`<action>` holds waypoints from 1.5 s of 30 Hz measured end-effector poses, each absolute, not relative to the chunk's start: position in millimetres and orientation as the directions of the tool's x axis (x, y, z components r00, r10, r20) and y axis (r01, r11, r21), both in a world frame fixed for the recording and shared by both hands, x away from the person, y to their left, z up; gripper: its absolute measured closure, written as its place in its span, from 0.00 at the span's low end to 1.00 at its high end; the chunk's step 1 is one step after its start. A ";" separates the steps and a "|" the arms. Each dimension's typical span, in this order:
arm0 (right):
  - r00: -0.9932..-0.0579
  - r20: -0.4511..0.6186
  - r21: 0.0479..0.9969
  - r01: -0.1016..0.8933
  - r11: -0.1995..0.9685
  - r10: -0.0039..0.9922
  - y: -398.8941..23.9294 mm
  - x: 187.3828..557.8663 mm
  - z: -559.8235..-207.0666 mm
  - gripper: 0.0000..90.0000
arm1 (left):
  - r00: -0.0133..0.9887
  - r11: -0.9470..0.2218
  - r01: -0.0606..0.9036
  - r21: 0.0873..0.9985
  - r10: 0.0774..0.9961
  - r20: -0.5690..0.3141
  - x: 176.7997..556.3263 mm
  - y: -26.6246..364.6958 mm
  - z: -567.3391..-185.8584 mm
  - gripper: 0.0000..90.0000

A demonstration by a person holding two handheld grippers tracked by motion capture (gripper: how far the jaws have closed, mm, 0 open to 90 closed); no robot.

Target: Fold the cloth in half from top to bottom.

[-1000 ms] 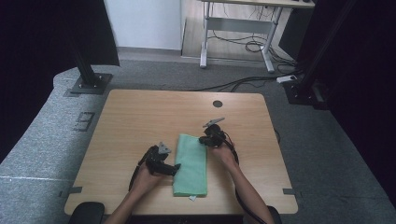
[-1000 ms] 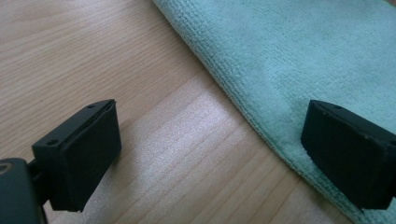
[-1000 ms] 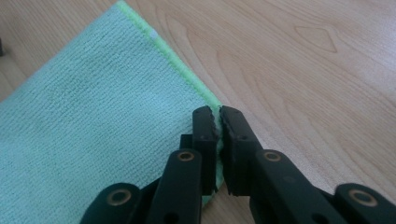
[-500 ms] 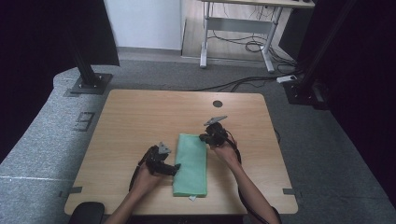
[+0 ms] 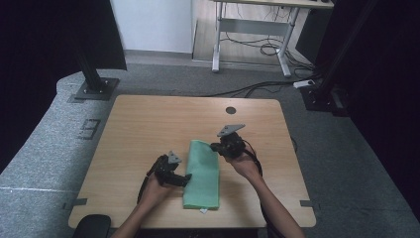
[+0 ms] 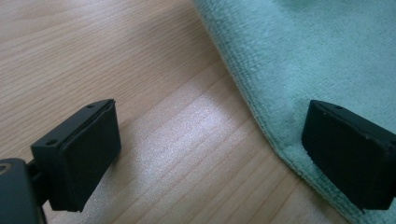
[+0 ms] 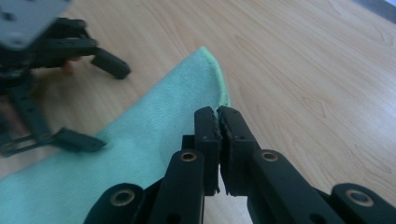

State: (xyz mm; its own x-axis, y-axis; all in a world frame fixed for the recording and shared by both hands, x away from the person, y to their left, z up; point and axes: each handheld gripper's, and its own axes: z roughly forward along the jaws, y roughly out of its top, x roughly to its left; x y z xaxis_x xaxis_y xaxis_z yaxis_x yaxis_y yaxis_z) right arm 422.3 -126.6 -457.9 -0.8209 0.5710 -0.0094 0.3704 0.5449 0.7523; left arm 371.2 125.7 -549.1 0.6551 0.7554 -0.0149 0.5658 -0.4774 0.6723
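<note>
A green cloth (image 5: 202, 173) lies folded in a long strip on the wooden table (image 5: 148, 124). My right gripper (image 5: 216, 148) is at the cloth's far right corner, its jaws shut on the cloth's edge (image 7: 218, 111), which is raised off the wood. In the right gripper view the cloth (image 7: 140, 135) slopes away below the jaws. My left gripper (image 5: 185, 179) rests at the cloth's left edge and stands open. One of its pads (image 6: 84, 154) is over bare wood and the other over the cloth (image 6: 317, 56). The left gripper (image 7: 100, 100) also appears in the right gripper view.
A round cable hole (image 5: 230, 110) sits near the table's far edge. A black stand base (image 5: 94, 89) is on the floor past the far left corner, and another desk's legs and cables (image 5: 257, 44) lie beyond.
My right gripper has risen a little with the cloth's edge pinched in it. The left gripper has stayed where it was.
</note>
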 end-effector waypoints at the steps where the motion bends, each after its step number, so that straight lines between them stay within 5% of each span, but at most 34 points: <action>1: -0.823 -0.010 0.754 0.366 0.545 0.567 -127.2 419.7 -456.5 0.95 | 0.655 -0.477 0.566 0.673 0.756 -0.015 371.2 125.7 -549.1 0.05; 23: -0.882 0.019 0.775 0.311 0.550 0.472 -145.5 352.1 -459.2 0.95 | 0.650 -0.474 0.569 0.672 0.759 -0.014 371.0 125.5 -549.2 0.05; 45: -0.879 0.102 0.686 0.402 0.607 0.466 -144.0 326.1 -525.5 0.94 | 0.649 -0.472 0.571 0.671 0.760 -0.018 372.0 125.6 -549.4 0.04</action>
